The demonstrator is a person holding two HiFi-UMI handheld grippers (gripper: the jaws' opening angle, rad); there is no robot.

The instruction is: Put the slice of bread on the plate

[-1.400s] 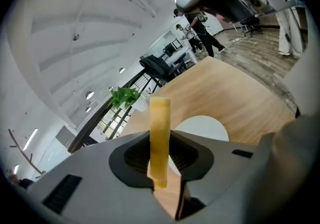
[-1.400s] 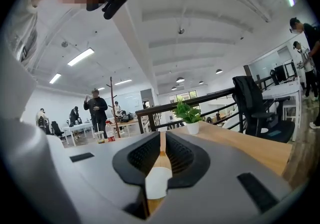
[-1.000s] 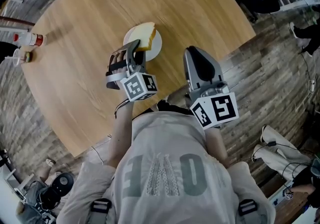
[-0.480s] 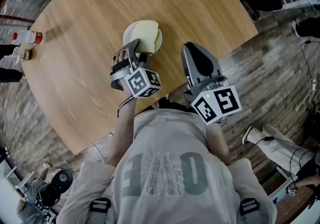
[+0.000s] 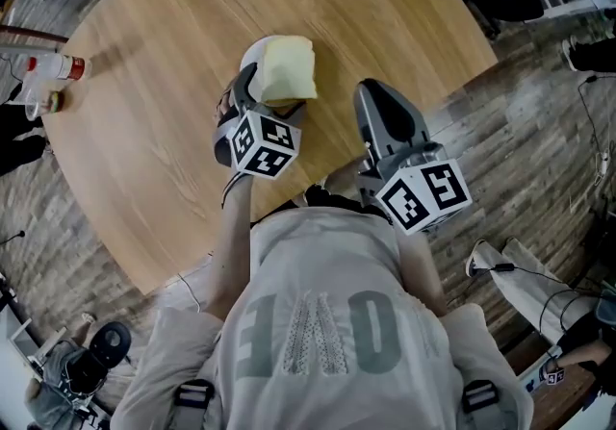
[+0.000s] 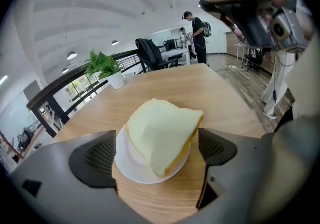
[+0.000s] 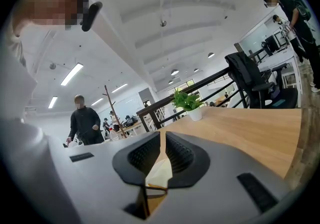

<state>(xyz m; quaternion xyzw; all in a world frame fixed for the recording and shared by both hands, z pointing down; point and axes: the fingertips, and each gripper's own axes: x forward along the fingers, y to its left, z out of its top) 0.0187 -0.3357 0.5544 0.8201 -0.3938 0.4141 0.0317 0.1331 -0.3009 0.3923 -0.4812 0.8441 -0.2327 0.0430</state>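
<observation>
A pale slice of bread point(image 5: 287, 69) lies on the small white plate point(image 5: 250, 59) near the middle of the round wooden table point(image 5: 173, 130). My left gripper point(image 5: 265, 103) points down at it from the near side. Its jaws are opening and stand wide on either side of the slice. In the left gripper view the bread point(image 6: 160, 135) rests on the plate point(image 6: 134, 174) between the pads, and neither pad presses on it. My right gripper point(image 5: 381, 107) hovers to the right of the plate, shut and holding nothing point(image 7: 162, 155).
A small bottle point(image 5: 53, 67) stands at the table's far left edge. A potted plant point(image 6: 105, 67) sits at the table's far side. The table edge and wooden floor point(image 5: 520, 130) lie to the right. People stand in the background.
The slice was tilted in my left gripper over the plate. It now lies flat on the plate, and the left jaws have spread apart. The right gripper has stayed put.
</observation>
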